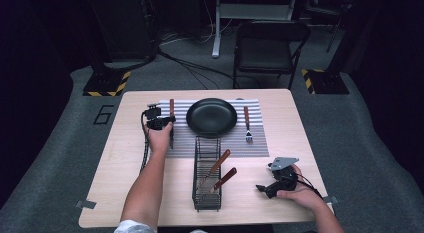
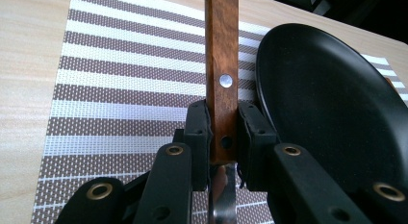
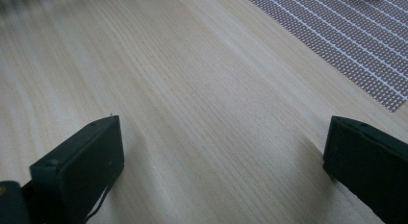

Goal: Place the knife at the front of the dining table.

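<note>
Left gripper view, tool (image 2: 223, 137) clamping knife (image 2: 222, 75), plate (image 2: 332, 113) rim just beside

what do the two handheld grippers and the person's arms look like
Both grippers are black with blocky padded jaws. The left gripper has brass-coloured rivets on its linkage and a black cable trailing back. The right gripper carries a grey three-cornered plate on top. Forearms are bare; a white sleeve shows.

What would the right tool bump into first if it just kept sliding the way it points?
Probably the striped placemat: the right tool points across bare table toward the mat's edge. Depth is hard to judge.
</note>
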A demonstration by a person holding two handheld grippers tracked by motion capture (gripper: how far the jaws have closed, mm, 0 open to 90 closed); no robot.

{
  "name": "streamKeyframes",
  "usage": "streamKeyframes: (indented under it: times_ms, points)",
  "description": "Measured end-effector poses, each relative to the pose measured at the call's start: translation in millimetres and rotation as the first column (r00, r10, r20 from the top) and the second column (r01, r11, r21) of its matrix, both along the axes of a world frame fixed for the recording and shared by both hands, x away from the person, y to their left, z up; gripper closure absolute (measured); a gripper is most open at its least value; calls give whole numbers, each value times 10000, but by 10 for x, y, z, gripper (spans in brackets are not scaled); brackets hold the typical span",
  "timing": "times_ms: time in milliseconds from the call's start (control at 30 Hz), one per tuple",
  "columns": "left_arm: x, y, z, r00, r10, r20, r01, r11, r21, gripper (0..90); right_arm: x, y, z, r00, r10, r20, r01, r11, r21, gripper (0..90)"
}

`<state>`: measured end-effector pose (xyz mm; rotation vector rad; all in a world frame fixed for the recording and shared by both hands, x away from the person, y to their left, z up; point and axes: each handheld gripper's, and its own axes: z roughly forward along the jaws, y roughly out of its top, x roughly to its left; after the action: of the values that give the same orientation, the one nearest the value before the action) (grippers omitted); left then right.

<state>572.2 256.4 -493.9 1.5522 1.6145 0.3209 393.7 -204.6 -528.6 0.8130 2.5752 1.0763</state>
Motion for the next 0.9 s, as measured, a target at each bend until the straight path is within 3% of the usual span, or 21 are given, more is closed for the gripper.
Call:
streamKeyframes:
  times_ms: [167, 667, 900]
  points:
    - [24, -25, -55, 9996, 162, -231, -170, 9992, -354, 766, 0, 0, 0, 10000, -5, -3, 5, 10000, 4, 0]
    - [83, 19, -179, 9969, 491, -612, -519, 9977, -446, 763, 1, -2, 1, 10000, 23, 0, -23, 10000, -14, 0]
    - [99, 31, -217, 9971, 512, -559, -533, 9979, -362, 760, 1, -1, 0, 10000, 11, 6, -11, 10000, -1, 0]
